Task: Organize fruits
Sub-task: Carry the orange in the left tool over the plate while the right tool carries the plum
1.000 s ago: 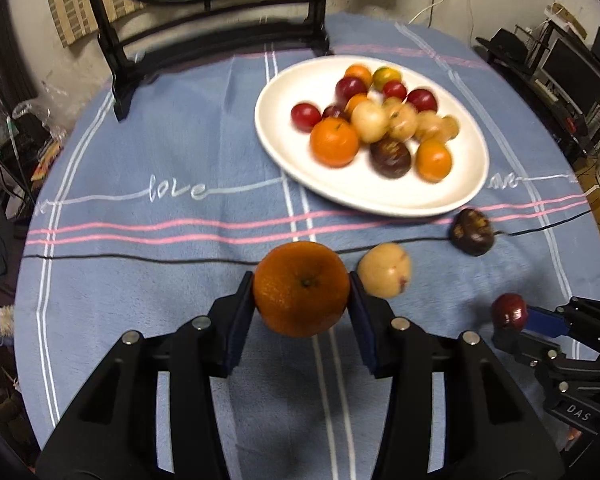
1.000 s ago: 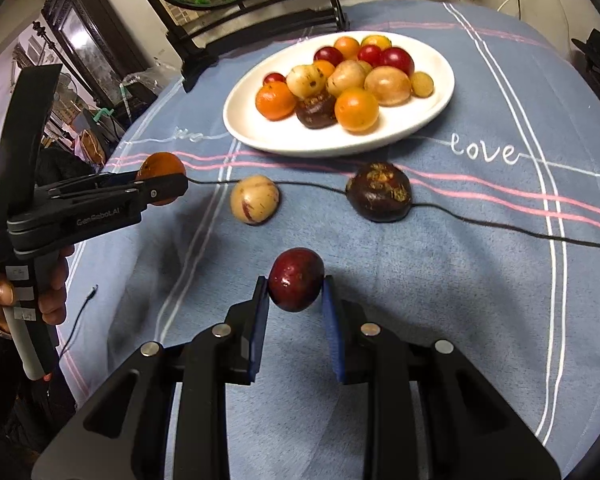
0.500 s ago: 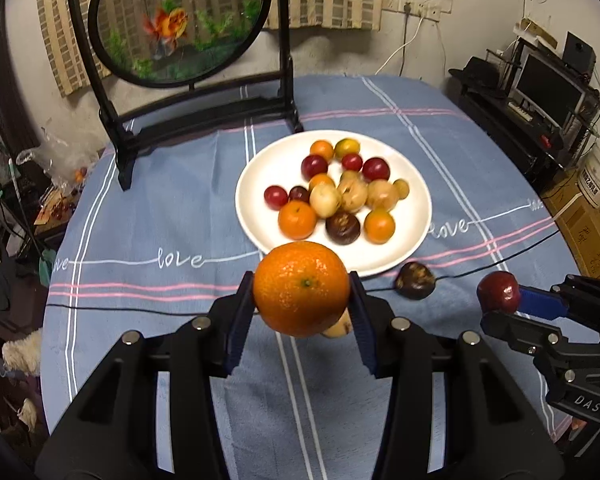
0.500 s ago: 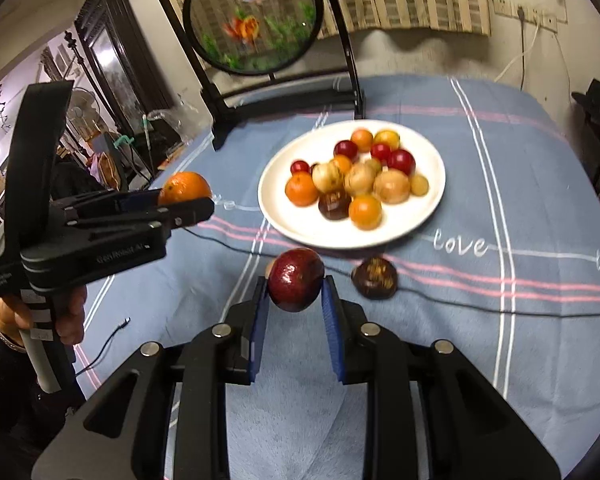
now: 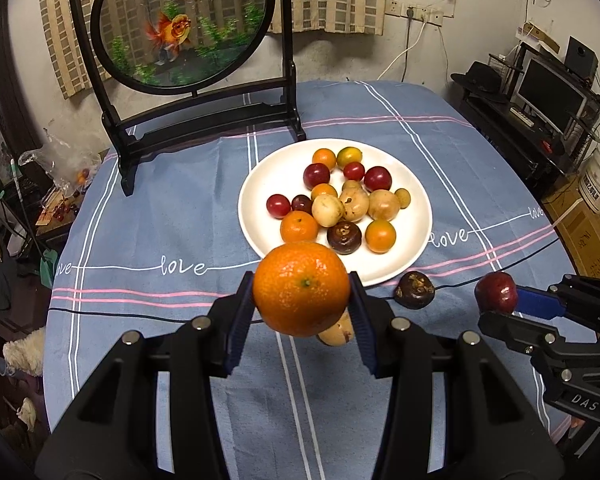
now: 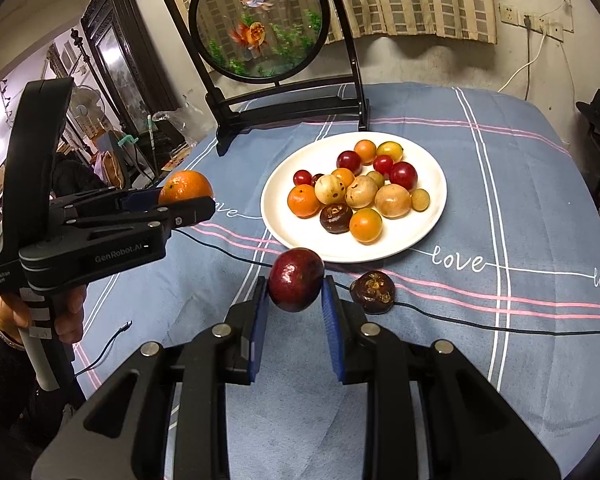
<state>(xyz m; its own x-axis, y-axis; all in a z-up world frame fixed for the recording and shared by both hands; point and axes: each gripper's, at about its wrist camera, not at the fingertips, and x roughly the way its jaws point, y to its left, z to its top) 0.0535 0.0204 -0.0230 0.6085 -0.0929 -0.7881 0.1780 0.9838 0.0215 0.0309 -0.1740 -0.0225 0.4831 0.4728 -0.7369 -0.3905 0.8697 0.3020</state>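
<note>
Jaws clamp an orange [image 5: 301, 294] and a red plum [image 6: 295, 280].

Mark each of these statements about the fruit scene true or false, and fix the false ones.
1. The left tongs grip an orange. True.
2. The right tongs are empty. False: they are shut on a dark red fruit.
3. A dark brown fruit lies on the cloth beside the white plate. True.
4. The plate holds no fruit. False: it holds many.
5. The goldfish screen stands behind the plate. True.
</note>
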